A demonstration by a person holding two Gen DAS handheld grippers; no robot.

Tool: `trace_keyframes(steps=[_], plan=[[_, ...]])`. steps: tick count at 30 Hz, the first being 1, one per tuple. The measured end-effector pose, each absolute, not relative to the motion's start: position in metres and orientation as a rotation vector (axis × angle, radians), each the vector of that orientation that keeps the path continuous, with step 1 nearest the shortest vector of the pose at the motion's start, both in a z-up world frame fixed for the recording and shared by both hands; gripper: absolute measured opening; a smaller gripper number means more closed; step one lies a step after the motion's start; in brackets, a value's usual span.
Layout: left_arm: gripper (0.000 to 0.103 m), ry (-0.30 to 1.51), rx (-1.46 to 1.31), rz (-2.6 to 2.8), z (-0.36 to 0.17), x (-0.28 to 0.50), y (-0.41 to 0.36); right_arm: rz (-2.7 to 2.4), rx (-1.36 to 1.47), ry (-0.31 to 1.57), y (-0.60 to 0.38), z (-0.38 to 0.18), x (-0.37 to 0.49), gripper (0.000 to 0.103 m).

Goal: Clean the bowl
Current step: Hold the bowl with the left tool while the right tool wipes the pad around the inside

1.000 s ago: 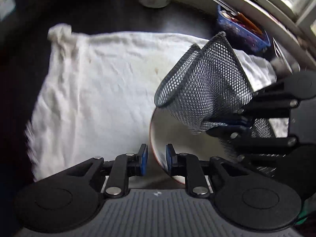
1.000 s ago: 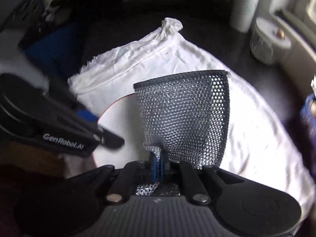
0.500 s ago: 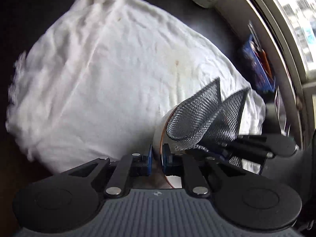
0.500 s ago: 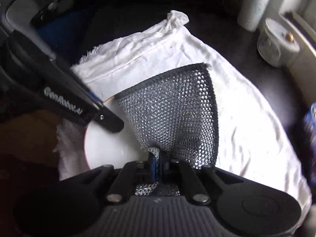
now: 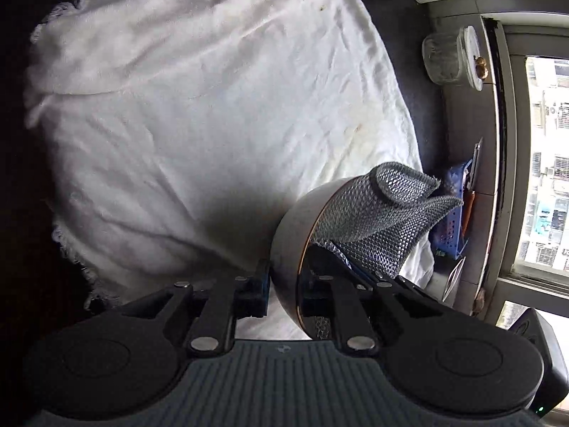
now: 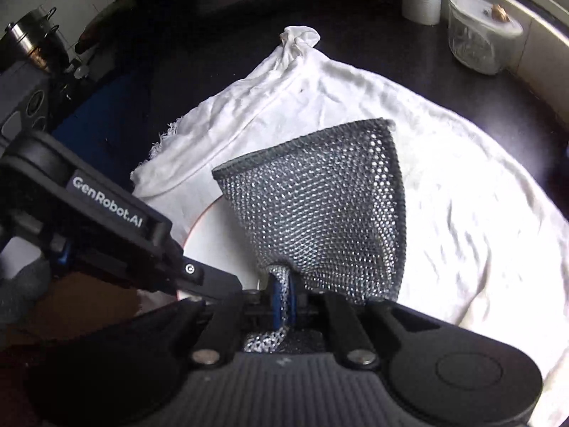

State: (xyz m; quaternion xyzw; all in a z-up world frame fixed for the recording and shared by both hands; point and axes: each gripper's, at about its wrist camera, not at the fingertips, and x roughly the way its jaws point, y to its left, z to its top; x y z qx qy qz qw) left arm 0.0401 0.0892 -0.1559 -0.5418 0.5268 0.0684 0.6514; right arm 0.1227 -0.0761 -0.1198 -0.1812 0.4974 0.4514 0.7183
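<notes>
Above the white cloth (image 5: 220,114), my left gripper (image 5: 283,284) clamps the rim of the white bowl (image 5: 290,227), one finger against the outer wall and the other inside, so the bowl stands tipped on edge, lifted off the cloth. My right gripper (image 6: 282,299) is pinched tight on a bunched corner of the metal mesh scrubber (image 6: 320,206), and the rest of the mesh fans out across the bowl's inside. I judge the scrubbing to be underway: the mesh sits against the inner face, though I can't tell how much of it has been wiped; the remaining surface and setting the bowl back on the cloth are still to do. Compared with a second ago, the bowl has swung from lying nearly flat to standing steeply on its edge, and the scrubber, which hung above the rim, now lies down inside it
</notes>
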Motion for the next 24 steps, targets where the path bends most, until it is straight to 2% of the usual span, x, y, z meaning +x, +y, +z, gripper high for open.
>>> trace_keyframes(steps=[2,5,8,12,17,18,19,20,24], plan=[[0.013,1.19,-1.14,0.135,-0.15,0.049,0.086,0.975,-0.456,1.074,-0.071,-0.123,0.128,0.005],[0.014,1.225,-0.794,0.024,-0.128,0.068,0.07,0.974,-0.504,1.079,-0.072,-0.128,0.129,0.005],[0.021,1.232,-0.384,-0.085,-0.106,0.089,0.05,0.994,-0.582,1.05,-0.081,-0.124,0.123,0.005],[0.022,1.248,-0.084,-0.192,-0.097,0.118,0.04,0.991,-0.688,1.003,-0.085,-0.116,0.122,0.005],[0.022,1.27,0.08,-0.333,-0.099,0.142,0.033,1.006,-0.722,1.008,-0.08,-0.118,0.129,0.005],[0.021,1.263,0.092,-0.361,-0.1,0.141,0.032,1.008,-0.727,1.009,-0.079,-0.119,0.129,0.005],[0.013,1.262,0.104,-0.381,-0.101,0.137,0.032,1.01,-0.724,1.017,-0.079,-0.12,0.129,0.005],[0.011,1.257,0.106,-0.391,-0.103,0.131,0.031,1.011,-0.716,1.026,-0.078,-0.121,0.13,0.005],[0.011,1.255,-0.07,-0.309,-0.105,0.115,0.045,1.003,-0.64,1.051,-0.08,-0.122,0.13,0.004]])
